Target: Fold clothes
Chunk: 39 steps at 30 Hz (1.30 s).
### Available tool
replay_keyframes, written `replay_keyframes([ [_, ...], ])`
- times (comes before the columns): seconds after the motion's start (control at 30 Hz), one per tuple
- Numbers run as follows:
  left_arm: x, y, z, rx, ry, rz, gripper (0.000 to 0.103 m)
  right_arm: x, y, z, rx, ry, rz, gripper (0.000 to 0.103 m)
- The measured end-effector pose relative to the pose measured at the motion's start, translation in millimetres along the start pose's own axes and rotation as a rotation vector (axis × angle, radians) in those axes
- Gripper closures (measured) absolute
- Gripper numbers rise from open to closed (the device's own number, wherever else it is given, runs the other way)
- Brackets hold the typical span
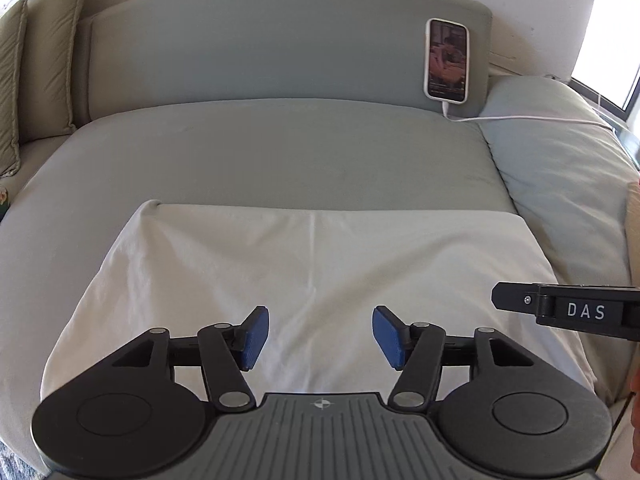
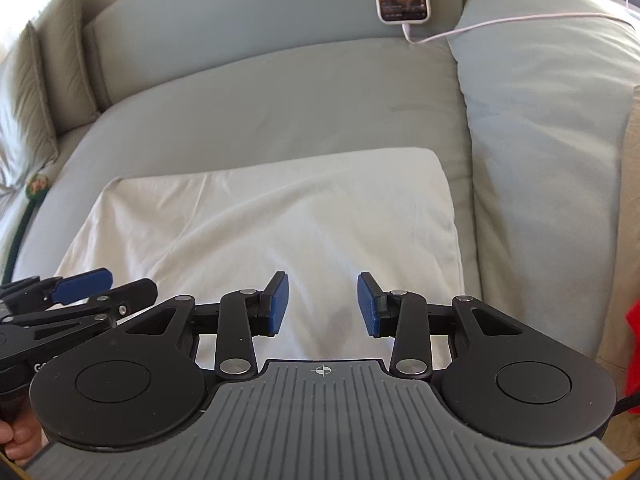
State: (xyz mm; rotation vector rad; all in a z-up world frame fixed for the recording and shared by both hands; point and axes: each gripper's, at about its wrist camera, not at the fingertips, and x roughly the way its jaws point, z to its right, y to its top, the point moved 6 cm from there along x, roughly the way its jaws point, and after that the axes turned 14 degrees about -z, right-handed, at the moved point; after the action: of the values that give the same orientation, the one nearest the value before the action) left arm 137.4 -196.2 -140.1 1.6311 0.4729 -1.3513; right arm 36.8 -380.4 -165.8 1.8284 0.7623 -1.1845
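A white garment [image 1: 312, 272] lies folded into a flat rectangle on the grey-green seat cushion [image 1: 280, 148]; the right wrist view shows the same white garment [image 2: 280, 224]. My left gripper [image 1: 320, 338] hovers over its near part, jaws apart, with nothing between the blue pads [image 1: 254, 338]. My right gripper [image 2: 322, 304] is likewise open above the cloth's near edge, nothing held. The right gripper's black body [image 1: 568, 310] pokes in at the right of the left view. In the right wrist view the left gripper's fingers [image 2: 80, 280] show at the left edge.
A phone [image 1: 447, 60] leans on the backrest with a white cable [image 1: 520, 118] running over the right armrest [image 1: 560, 168]. Beige cushions [image 1: 44, 64] stand at the far left. Something red [image 2: 634, 344] sits at the right edge. A hand [image 2: 18, 440] holds the left gripper's handle.
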Motion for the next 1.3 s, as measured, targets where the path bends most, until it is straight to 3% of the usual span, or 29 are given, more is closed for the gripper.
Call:
replay_keyframes([
  [0.13, 15.7, 9.4, -2.5, -0.031, -0.012, -0.028, 0.049, 10.5, 17.5, -0.3, 0.027, 0.025, 0.062, 0.063],
  [0.23, 35.6, -4.3, 12.2, 0.091, -0.025, -0.173, 0.059, 16.9, 31.0, -4.1, 0.034, 0.055, 0.083, 0.062],
  [0.37, 21.6, -31.2, 30.3, 0.249, -0.014, -0.185, 0.064, 31.3, 49.8, -18.7, -0.020, 0.041, 0.052, 0.062],
  [0.5, 1.8, -53.4, 31.0, 0.257, -0.043, -0.211, 0.063, 49.6, 60.5, -32.2, -0.087, 0.000, 0.011, 0.062],
  [0.57, -9.0, -60.8, 25.3, 0.230, -0.038, -0.202, 0.063, 63.3, 54.2, -34.5, -0.141, -0.046, -0.053, 0.060],
  [0.63, -20.6, -66.6, 17.4, 0.186, -0.050, -0.179, 0.062, 57.5, 38.0, -35.1, -0.216, -0.135, -0.061, 0.060],
  [0.8, -32.7, -68.2, 14.4, 0.128, -0.057, -0.103, 0.056, 17.4, -33.2, -10.6, -0.259, -0.156, -0.130, 0.053],
  [0.93, -21.7, -67.5, 33.9, 0.152, -0.094, -0.059, 0.055, -10.8, -78.0, 26.1, -0.167, -0.164, -0.179, 0.053],
  [0.97, -15.1, -70.4, 41.2, 0.177, -0.101, -0.068, 0.056, -16.4, -82.3, 32.8, -0.137, -0.160, -0.191, 0.053],
  [1.03, 1.9, -83.7, 55.0, 0.244, -0.100, -0.159, 0.057, -27.1, -85.3, 37.1, -0.093, -0.147, -0.189, 0.053],
  [1.13, -8.6, -98.0, 59.6, 0.300, -0.063, -0.194, 0.057, -42.3, -75.8, 24.3, -0.089, -0.090, -0.098, 0.053],
  [1.3, -28.0, -117.4, 42.3, 0.252, -0.034, -0.235, 0.062, -28.4, -55.1, -10.4, -0.117, -0.027, -0.052, 0.053],
])
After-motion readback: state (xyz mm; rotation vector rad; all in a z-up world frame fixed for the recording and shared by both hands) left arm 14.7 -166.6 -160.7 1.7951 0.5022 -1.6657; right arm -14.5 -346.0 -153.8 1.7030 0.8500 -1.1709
